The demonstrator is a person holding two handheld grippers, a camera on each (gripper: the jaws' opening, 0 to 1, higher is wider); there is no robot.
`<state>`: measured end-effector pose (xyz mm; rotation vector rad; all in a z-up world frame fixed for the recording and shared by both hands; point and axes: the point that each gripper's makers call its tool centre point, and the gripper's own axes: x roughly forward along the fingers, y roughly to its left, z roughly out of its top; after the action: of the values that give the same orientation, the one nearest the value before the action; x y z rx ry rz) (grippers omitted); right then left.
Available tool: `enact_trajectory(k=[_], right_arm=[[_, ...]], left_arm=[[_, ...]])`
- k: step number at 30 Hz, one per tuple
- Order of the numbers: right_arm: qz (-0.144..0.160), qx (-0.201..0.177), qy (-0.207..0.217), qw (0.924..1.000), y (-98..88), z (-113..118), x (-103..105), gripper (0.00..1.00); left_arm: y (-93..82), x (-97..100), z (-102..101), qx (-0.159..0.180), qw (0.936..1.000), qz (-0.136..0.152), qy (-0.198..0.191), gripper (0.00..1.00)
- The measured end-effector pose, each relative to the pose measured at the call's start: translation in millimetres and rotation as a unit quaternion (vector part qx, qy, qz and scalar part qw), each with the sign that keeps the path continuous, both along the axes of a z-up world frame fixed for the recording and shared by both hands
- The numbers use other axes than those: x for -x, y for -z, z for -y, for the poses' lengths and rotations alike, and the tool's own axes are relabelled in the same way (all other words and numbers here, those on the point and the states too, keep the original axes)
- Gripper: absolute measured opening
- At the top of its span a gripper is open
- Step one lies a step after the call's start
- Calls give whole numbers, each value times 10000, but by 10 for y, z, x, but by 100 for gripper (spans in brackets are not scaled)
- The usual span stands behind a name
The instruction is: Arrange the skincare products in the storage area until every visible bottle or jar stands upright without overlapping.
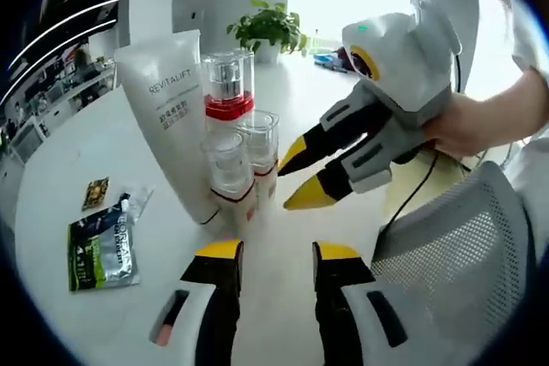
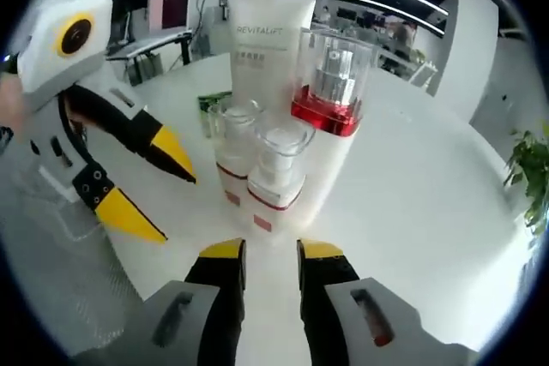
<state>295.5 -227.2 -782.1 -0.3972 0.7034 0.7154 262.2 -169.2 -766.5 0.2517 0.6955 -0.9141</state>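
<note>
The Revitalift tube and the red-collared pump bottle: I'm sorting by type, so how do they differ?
The Revitalift tube is opaque white, flat and wide, taller than anything beside it; the red-collared pump bottle is shorter, with a clear cap over a silver pump. The tube bears printed lettering; no lettering can be made out on the bottle, which has a red band. Both stand upright on the white table, close together.

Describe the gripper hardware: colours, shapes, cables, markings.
Both match. The right gripper has a white-grey housing with a yellow-ringed lens, black jaws tipped in yellow wedges, and a black cable trailing behind. The left gripper looks alike. Close up, each jaw base is white with a pink slot.
</note>
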Motion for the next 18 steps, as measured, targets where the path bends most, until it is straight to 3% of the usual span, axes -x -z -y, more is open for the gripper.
enact_trajectory(k=[8, 18], right_arm=[[-57, -49, -62, 10000, -115, -102, 183, 31], [-176, -280, -39, 9994, -268, -230, 395, 40]], left_arm=[[-145, 63, -165, -9, 10000, 58, -33, 38], [-265, 185, -451, 219, 9985, -8, -505, 49]])
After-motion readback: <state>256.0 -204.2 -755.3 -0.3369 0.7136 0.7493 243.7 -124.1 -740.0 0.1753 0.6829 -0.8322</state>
